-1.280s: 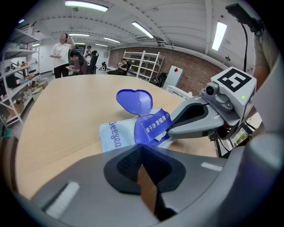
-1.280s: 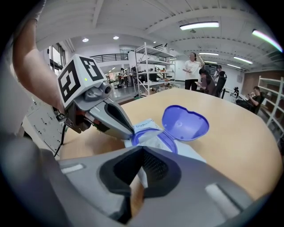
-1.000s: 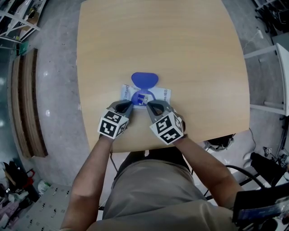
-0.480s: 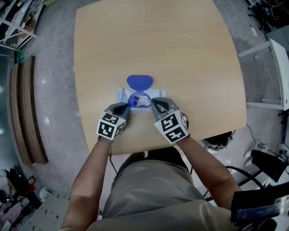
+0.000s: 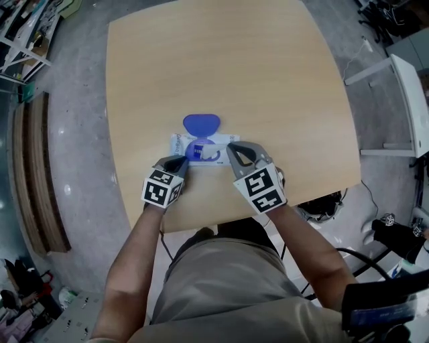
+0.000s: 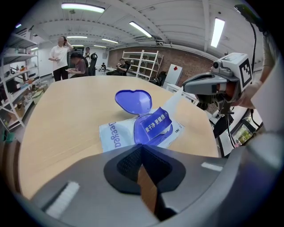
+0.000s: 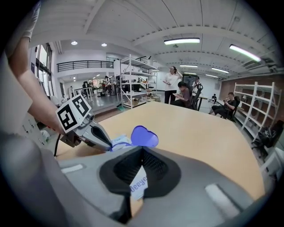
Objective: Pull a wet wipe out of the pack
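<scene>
1. Bottom of the head view: the person's forearms [image 5: 134,248] reach up to the near edge of the table, with one gripper in each hand.
2. Left gripper [image 5: 179,161], just left of centre. Its jaws are together, with nothing between them in its own view. Its tip sits at the near-left corner of the wet wipe pack [image 5: 178,142] and appears to touch it.
3. Right gripper [image 5: 232,149], just right of centre. Its jaws are closed on the end of a wet wipe [image 6: 174,101]. The wipe is a pale, translucent strip running from the pack's opening up to the tip, seen right of centre in the left gripper view.
4. The pack is white and lies flat between the two gripper tips, close to the table's near edge. Its blue lid [image 5: 201,124] is swung open toward the far side. A blue printed seal flap [image 6: 155,125] stands up from the opening.
5. Table [image 5: 234,67]: light wood grain with rounded corners, filling the upper middle of the head view.
6. Floor [image 5: 74,134]: grey and speckled. A curved brown slatted piece [image 5: 33,167] lies at the left edge, and a white frame [image 5: 409,100] stands at the right edge.
7. Room, from the gripper views: open metal shelving racks [image 7: 133,80], a brick wall [image 6: 186,66] and ceiling strip lights [image 6: 84,7]. A few people [image 7: 177,91], standing and seated, are beyond the table's far end.
</scene>
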